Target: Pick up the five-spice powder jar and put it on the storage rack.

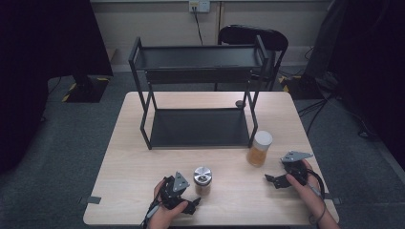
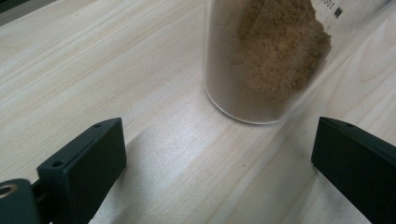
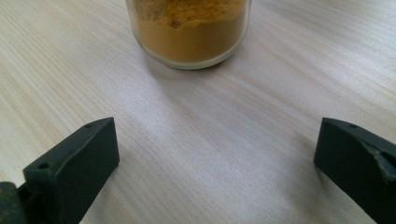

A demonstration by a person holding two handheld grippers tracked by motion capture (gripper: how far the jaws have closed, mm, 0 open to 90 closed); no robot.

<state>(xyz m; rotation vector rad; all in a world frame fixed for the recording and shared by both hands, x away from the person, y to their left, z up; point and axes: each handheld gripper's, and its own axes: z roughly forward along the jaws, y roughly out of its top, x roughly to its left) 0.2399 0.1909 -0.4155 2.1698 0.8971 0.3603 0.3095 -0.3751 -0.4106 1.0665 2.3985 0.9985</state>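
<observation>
My left gripper (image 1: 191,206) sits at the table's (image 1: 133,157) near edge, jaws spread, empty, just beside the metal-lidded jar (image 1: 202,180). My right gripper (image 1: 274,181) gapes wide near the white-lidded jar (image 1: 260,148), before the black shelf rack (image 1: 198,90).

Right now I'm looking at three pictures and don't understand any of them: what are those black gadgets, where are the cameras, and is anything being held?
No robot here: a person sits at a wooden table and holds a hand-operated tool in each hand. The left gripper and the right gripper each have two black jaws.

The wide picture comes from a camera above the table. The other two come from small cameras riding on the grippers, looking out between their own jaws.

On the table stand a black two-level shelf, a jar with a silver lid holding brown powder, and a jar with a white lid holding orange powder.

Nothing is held. Both grippers are open; the left one faces the silver-lidded jar, the right one faces the white-lidded jar, each with bare table between.
</observation>
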